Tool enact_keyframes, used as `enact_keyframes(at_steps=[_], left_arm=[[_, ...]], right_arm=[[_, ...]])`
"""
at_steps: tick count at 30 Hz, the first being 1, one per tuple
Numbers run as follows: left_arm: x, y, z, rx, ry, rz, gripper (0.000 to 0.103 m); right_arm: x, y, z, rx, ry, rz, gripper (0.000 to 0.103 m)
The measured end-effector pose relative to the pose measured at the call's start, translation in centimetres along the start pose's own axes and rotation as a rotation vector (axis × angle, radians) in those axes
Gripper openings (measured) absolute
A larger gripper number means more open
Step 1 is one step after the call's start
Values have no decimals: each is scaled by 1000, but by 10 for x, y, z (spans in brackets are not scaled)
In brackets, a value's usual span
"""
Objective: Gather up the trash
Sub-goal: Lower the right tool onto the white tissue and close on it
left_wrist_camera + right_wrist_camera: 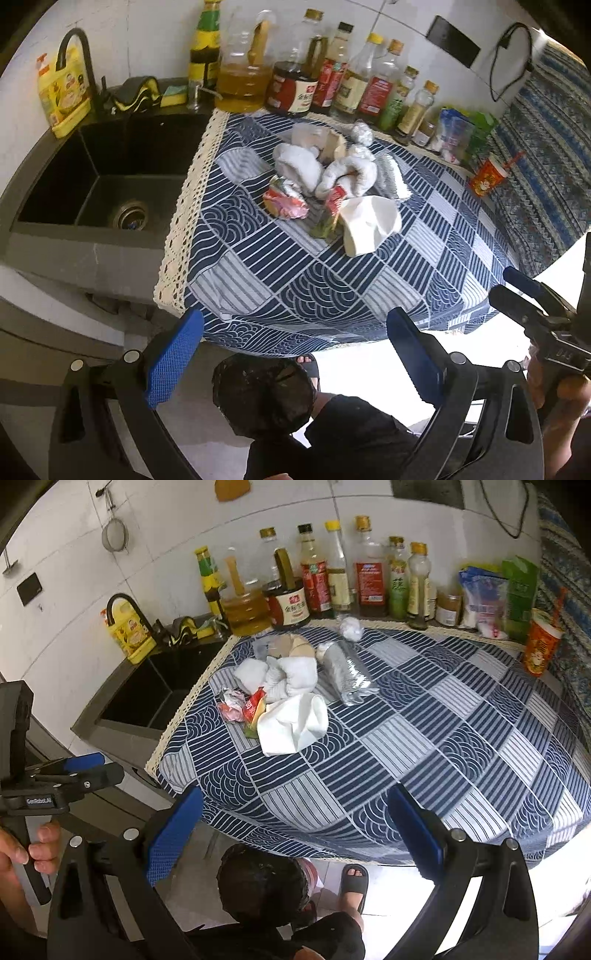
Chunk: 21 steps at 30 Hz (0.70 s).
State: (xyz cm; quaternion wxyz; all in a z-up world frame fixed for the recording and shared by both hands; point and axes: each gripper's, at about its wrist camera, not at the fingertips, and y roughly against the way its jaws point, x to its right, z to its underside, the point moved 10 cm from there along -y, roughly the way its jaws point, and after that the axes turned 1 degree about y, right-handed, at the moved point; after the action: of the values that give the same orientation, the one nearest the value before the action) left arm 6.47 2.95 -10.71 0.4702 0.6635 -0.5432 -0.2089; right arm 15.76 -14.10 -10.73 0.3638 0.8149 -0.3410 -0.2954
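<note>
Left wrist view: the left claw (295, 354) is spread wide and holds nothing, its two blue pads apart above the floor, in front of the near edge of the bench (314, 295) with the blue-and-white patterned cloth. Below it a round black bag-lined bin (264, 395) stands on the floor, just in front of that edge. The right claw (295, 834) is also spread and empty, at the same near edge.

The trash lies in one heap on the cloth, toward the side of the black sink (107, 181). Nearest in the heap is a crumpled white paper napkin (369, 221), touching a red-and-green snack wrapper (332, 210); a crumpled pink-and-silver wrapper (286, 201) is on the sink side of it. Behind these are white crumpled tissues (325, 170) and a flattened clear plastic bottle (345, 672).

Beyond the heap, a row of sauce and oil bottles (332, 81) stands along the white tiled wall.
</note>
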Motion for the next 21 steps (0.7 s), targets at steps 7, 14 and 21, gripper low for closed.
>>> enact_keyframes(at_steps=[7, 14, 21], left_arm=[[-21, -15, 3, -33, 52, -23, 96], [-40, -26, 2, -55, 94, -46, 96], [-52, -40, 3, -80, 138, -53, 96]], right_arm=[[-12, -44, -9, -47, 79, 8, 99], [-17, -88, -16, -97, 97, -2, 99], [-7, -135, -20, -146, 95, 50, 99]])
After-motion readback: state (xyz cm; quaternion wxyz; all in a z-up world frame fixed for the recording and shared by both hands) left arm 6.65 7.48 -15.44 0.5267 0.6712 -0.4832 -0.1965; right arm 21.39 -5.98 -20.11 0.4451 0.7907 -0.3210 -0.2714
